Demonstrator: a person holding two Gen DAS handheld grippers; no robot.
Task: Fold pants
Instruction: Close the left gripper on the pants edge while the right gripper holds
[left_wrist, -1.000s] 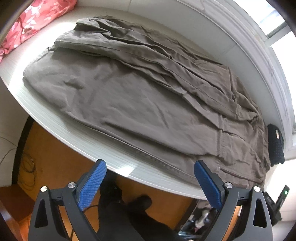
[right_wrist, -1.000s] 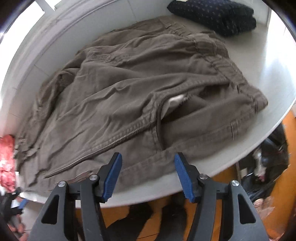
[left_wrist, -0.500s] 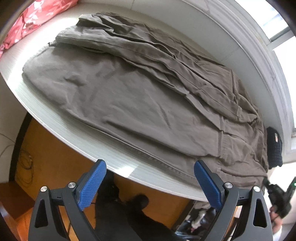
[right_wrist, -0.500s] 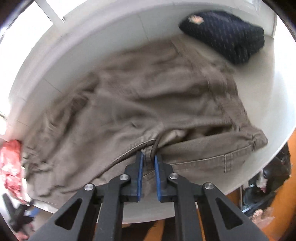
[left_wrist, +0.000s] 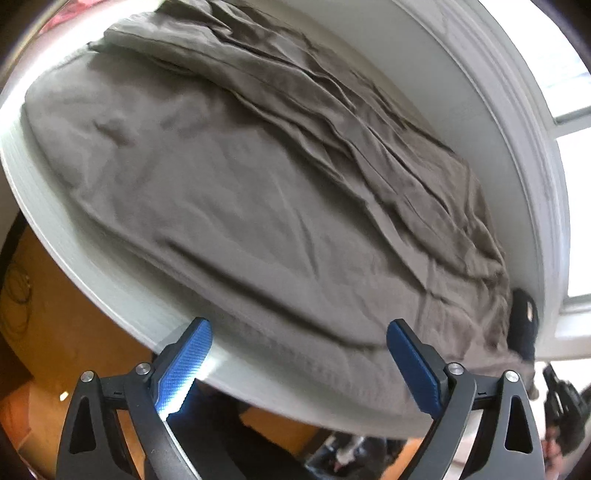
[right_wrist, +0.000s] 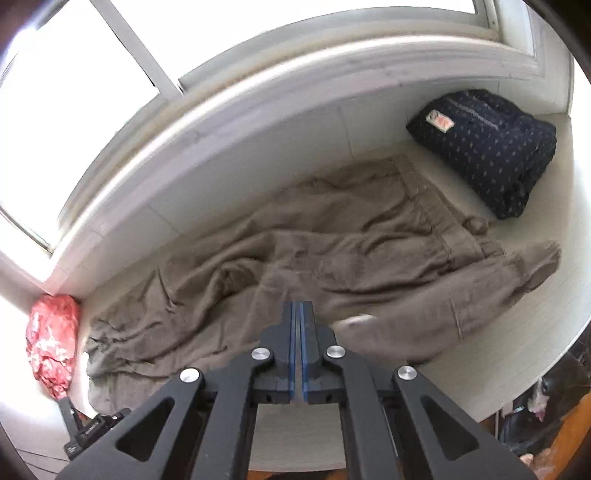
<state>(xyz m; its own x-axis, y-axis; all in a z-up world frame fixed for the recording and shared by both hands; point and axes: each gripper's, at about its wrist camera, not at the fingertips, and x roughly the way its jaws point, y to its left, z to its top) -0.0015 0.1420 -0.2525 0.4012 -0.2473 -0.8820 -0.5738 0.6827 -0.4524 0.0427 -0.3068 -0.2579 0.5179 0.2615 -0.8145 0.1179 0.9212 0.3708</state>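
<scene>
Between the spread fingers of the left gripper (left_wrist: 297, 365), jaws standing wide and holding nothing, the near edge of the brown pants (left_wrist: 229, 206) is lying flat on the white ledge (left_wrist: 92, 266). Beyond the right gripper (right_wrist: 297, 314), whose blue pads are pressing together, the pants' waist fabric is bunching; whether cloth is being pinched cannot be told. Far right, a folded navy garment (right_wrist: 487, 147) is sitting.
</scene>
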